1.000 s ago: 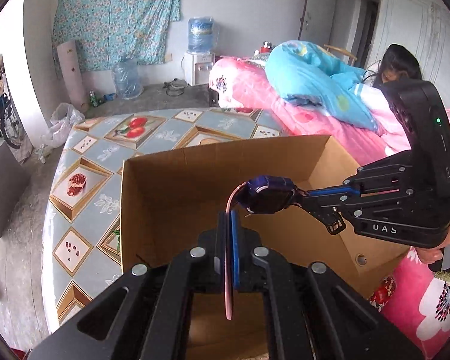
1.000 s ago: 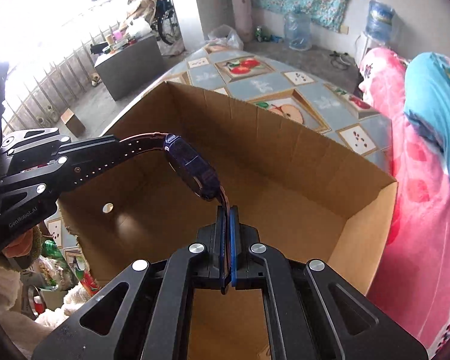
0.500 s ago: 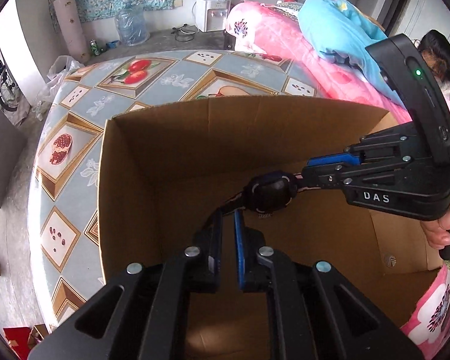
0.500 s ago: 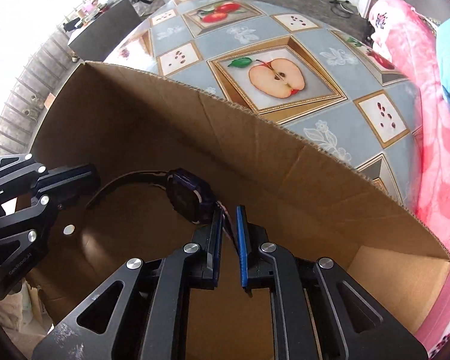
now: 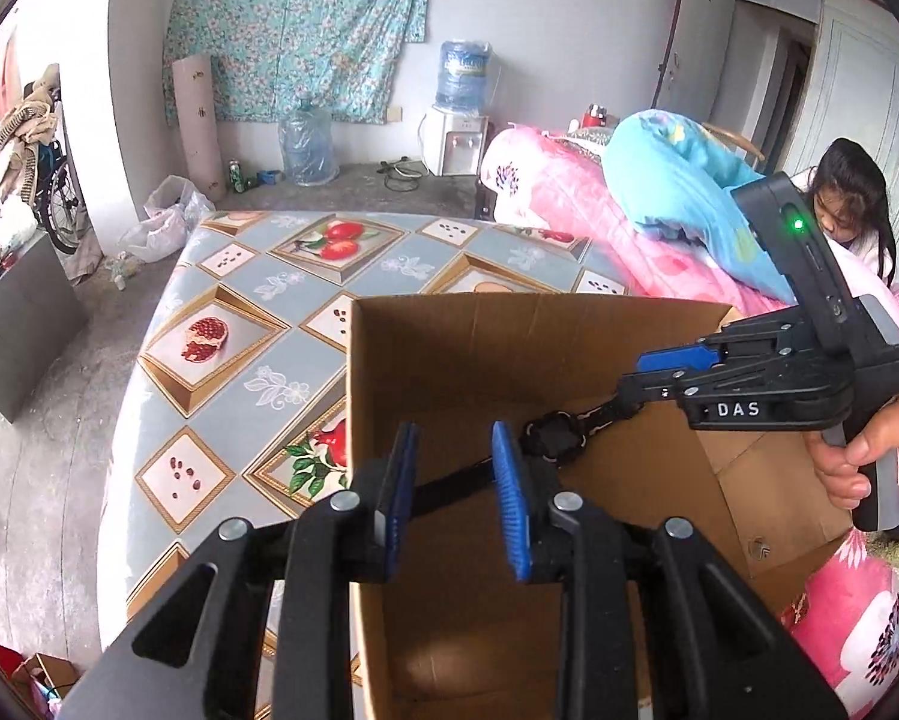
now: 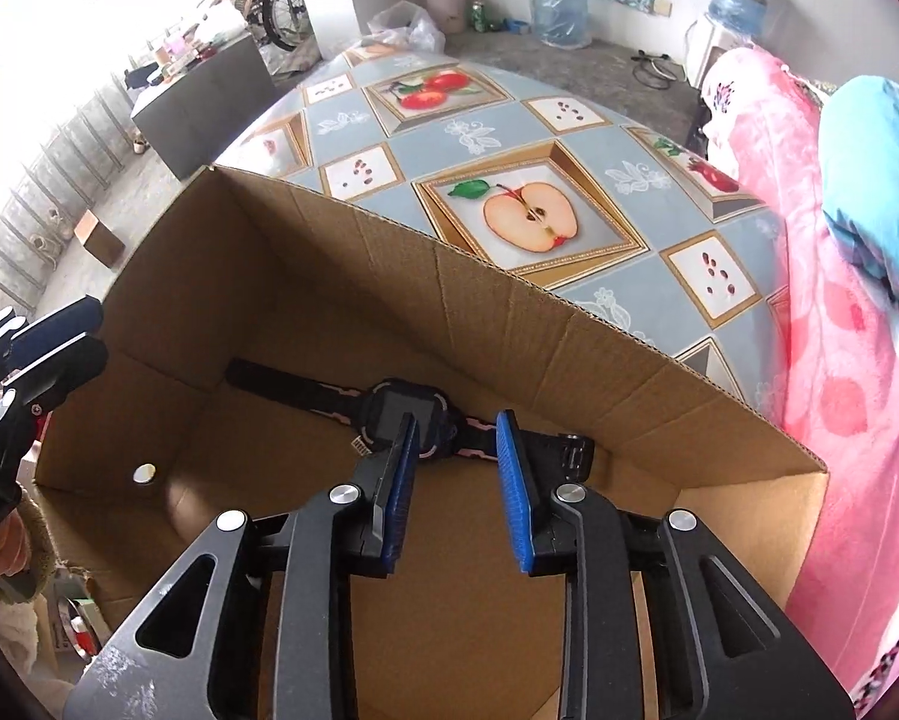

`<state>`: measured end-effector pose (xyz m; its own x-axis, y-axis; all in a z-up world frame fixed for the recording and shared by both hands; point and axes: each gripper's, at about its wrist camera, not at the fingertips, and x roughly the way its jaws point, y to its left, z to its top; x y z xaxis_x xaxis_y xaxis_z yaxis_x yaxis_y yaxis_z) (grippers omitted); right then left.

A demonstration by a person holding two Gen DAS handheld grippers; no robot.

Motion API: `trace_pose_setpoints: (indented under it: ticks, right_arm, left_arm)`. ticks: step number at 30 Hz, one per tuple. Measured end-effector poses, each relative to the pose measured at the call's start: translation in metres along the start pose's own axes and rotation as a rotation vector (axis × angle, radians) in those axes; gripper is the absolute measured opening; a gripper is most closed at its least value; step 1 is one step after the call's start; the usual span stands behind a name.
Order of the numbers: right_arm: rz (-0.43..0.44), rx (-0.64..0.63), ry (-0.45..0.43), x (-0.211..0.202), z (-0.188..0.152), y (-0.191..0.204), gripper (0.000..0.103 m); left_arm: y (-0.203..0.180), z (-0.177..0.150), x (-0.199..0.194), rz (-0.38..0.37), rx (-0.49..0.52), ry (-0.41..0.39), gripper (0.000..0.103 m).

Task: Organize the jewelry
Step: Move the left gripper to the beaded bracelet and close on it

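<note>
Left gripper [image 5: 452, 468]: pinching the strap a second ago, jaws now opening, nothing pinched. Watch [image 6: 404, 414]: no longer hung between both tongs, now flat on the floor of the cardboard box [image 6: 509, 324]. Right gripper [image 6: 455, 459]: likewise opening, strap released.

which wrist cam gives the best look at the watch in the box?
Right wrist view: the watch lies flat on the cardboard box floor, face and both straps visible. Left wrist view shows it smaller and edge-on, one strap partly behind the left gripper's fingers.
</note>
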<state>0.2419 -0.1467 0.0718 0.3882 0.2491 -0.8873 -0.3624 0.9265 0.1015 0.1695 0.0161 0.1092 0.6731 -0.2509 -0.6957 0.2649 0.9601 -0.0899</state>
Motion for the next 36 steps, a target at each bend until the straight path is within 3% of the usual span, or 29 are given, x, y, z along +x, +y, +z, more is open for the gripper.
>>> trace_pose_setpoints:
  ticks: [4, 6, 9, 12, 15, 22, 26, 36]
  right_arm:
    - [0.067, 0.019, -0.155, -0.061, -0.020, 0.012, 0.030]
    - [0.117, 0.016, -0.246, -0.094, -0.039, 0.022, 0.037]
    - [0.190, 0.004, -0.356, -0.126, -0.074, 0.038, 0.046]
    - [0.244, -0.009, -0.392, -0.135, -0.118, 0.057, 0.050]
    - [0.224, -0.008, -0.381, -0.126, -0.161, 0.077, 0.055]
    - [0.084, 0.118, -0.183, -0.040, -0.206, 0.098, 0.055]
    - [0.137, 0.218, -0.129, -0.018, -0.216, 0.097, 0.048]
    - [0.272, 0.286, -0.110, -0.001, -0.204, 0.107, 0.040]
  left_arm:
    - [0.015, -0.028, -0.048, 0.015, -0.024, -0.103, 0.031]
    - [0.021, -0.047, -0.069, 0.024, -0.038, -0.135, 0.032]
    - [0.026, -0.077, -0.093, 0.020, -0.063, -0.158, 0.032]
    - [0.024, -0.107, -0.103, 0.005, -0.089, -0.152, 0.032]
    - [0.015, -0.133, -0.100, -0.021, -0.107, -0.116, 0.032]
    - [-0.014, -0.173, -0.059, 0.012, -0.064, 0.012, 0.033]
    - [-0.018, -0.183, -0.033, 0.133, -0.027, 0.071, 0.033]
    - [-0.009, -0.194, -0.014, 0.213, -0.014, 0.094, 0.032]
